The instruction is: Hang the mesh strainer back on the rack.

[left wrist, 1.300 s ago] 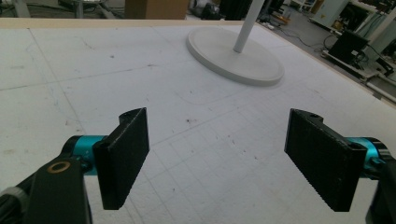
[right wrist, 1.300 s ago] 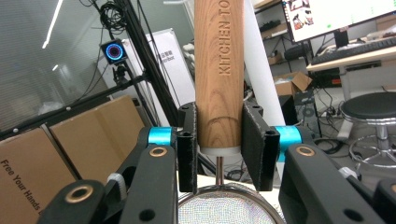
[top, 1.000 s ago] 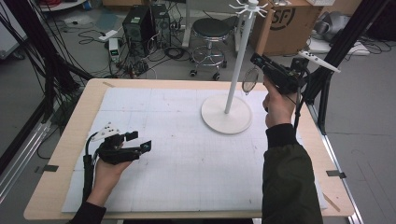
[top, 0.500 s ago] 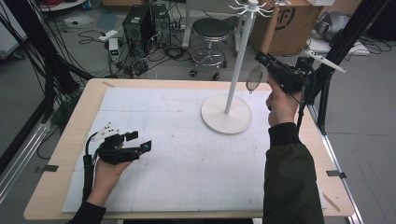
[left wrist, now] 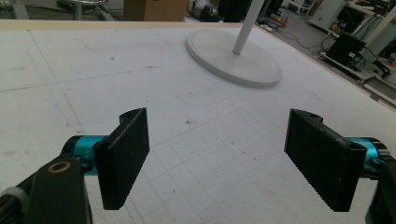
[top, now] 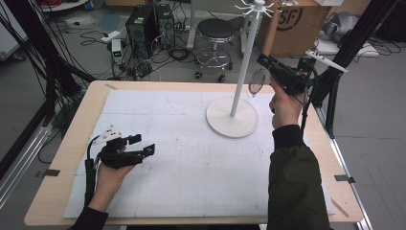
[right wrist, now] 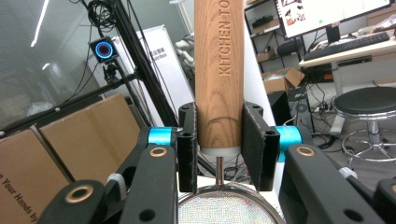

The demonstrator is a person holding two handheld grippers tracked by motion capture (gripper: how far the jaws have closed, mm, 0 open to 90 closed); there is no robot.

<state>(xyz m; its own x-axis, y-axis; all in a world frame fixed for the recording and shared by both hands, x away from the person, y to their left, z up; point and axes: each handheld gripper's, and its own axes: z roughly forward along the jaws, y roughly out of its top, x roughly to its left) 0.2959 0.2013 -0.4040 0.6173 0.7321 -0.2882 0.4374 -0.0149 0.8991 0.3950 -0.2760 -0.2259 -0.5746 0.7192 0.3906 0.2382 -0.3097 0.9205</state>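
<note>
A wooden worktop (top: 72, 143) under a white gridded mat (top: 191, 163) stands on a grey floor (top: 373, 158). Beyond its far edge sit a black round stool (top: 215, 33), a computer tower (top: 143, 24), tangled cables (top: 158, 57) and a cardboard box (top: 297, 24) far right.

Two claws are in use, one per hand: the left claw (top: 143, 144) low over the tabletop (top: 57, 158), the right claw (top: 265, 61) raised beside the stand. Two hands hold them, the left hand (top: 109, 177) and the right hand (top: 283, 106). One strainer (top: 257, 82) with one wooden handle (right wrist: 219, 70) sits between the right claw's two black jaws. One white stand (top: 233, 119) rises from the tabletop, made of one round base and one pole, with one ring of hooks at its top. One white gridded mat (top: 191, 163) covers the one tabletop. On the floor behind are one round stool (top: 215, 29), one cardboard box (top: 292, 21) and one computer tower (top: 140, 24).
</note>
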